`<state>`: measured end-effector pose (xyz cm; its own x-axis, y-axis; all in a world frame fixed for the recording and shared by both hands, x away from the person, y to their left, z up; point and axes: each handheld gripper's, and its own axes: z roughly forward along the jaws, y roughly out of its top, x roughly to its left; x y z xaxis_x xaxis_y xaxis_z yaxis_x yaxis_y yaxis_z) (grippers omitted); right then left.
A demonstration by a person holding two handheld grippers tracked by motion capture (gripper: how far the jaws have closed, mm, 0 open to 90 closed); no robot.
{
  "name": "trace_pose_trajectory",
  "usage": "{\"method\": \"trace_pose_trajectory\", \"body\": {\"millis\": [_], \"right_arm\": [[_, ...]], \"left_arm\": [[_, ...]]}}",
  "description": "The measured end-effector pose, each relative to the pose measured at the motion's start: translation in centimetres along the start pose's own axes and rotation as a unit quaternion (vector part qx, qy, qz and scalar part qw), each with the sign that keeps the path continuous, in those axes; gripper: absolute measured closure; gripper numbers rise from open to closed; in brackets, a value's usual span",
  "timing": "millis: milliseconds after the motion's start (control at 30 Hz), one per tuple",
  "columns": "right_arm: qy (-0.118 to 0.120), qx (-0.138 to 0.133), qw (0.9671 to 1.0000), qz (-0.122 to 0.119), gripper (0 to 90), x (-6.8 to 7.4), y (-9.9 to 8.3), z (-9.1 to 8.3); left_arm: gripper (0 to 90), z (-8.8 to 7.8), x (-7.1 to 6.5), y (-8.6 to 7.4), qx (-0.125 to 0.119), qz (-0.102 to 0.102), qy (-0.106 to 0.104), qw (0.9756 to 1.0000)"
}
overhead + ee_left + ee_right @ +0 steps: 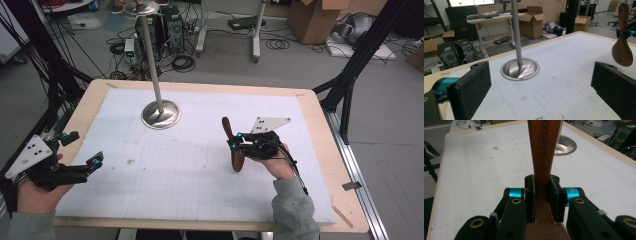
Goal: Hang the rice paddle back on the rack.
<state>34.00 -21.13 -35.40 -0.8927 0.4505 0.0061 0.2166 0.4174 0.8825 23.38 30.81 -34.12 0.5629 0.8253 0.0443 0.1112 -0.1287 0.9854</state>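
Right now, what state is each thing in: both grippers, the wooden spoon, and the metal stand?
Right gripper: shut on the wooden spoon's handle.
Wooden spoon: held off the mat, roughly upright, bowl end down, handle up.
Left gripper: open, nothing between its jaws, low over the mat's left edge.
Metal stand: upright on the mat, round base flat, untouched.
White mat: flat on the table, a few small stains.

The dark reddish-brown wooden spoon (235, 150) stands nearly upright, its rounded bowl (622, 53) hanging downward below the fingers (555, 197) of the right gripper (233, 140) and its flat handle rising above them. The fingers clamp the handle's lower part from both sides, just above the bowl. Printed lettering runs along the handle.
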Motion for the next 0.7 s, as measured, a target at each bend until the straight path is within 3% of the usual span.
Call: {"method": "trace_pose_trajectory", "body": {"millis": [233, 700], "right_arm": [[0.001, -0.022, 0.9995, 0.021, 78.0, -0.6, 0.5, -0.3], [0.009, -0.030, 0.9992, 0.023, 78.0, -2.0, 3.4, -0.8]], "left_arm": [[3.3, 0.0, 0.0, -0.1, 0.005, 0.008, 0.006, 0.9999], [3.3, -0.1, 0.0, -0.1, 0.005, 0.003, 0.004, 1.0000]]}}
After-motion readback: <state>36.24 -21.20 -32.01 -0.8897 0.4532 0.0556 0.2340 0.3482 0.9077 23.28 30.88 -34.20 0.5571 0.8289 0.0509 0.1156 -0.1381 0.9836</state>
